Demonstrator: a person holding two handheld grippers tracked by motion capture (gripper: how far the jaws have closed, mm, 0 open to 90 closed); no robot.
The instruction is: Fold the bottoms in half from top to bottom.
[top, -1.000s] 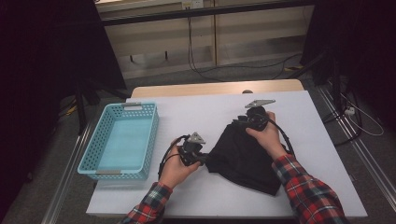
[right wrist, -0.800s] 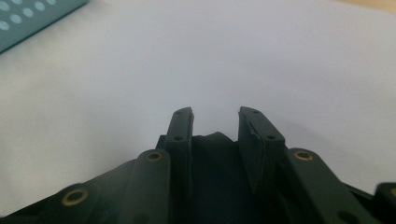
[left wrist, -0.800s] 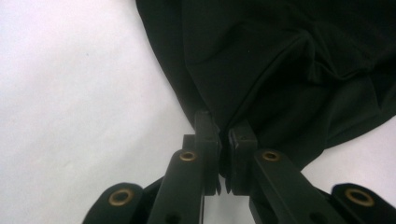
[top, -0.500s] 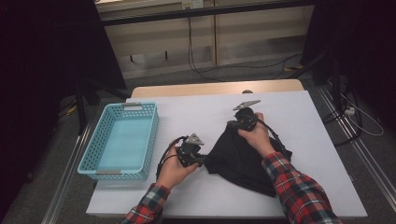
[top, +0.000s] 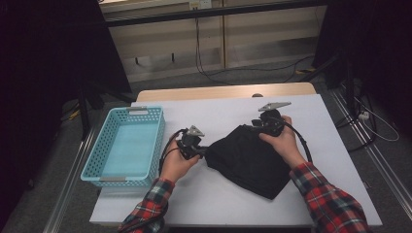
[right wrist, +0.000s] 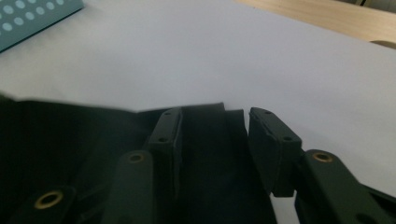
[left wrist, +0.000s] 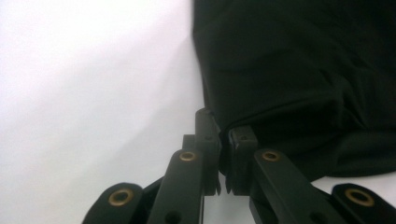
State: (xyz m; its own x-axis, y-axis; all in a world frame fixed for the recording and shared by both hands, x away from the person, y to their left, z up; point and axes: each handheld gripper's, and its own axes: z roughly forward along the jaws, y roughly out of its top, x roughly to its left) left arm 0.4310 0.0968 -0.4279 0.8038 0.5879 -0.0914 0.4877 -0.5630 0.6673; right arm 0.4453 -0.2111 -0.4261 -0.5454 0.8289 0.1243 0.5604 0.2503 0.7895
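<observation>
Low in the high view's centre, the cloth [top: 250, 158] lies bunched on the table [top: 223, 194], folding apparently unfinished and the basket [top: 127, 145] at left empty. The left gripper [top: 201, 151] pinches the cloth's left edge with its jaws nearly closed. The right gripper [top: 257, 125] has just been opening, its jaws parted over the far corner without pressing it. Bare table lies beyond and to the right.
</observation>
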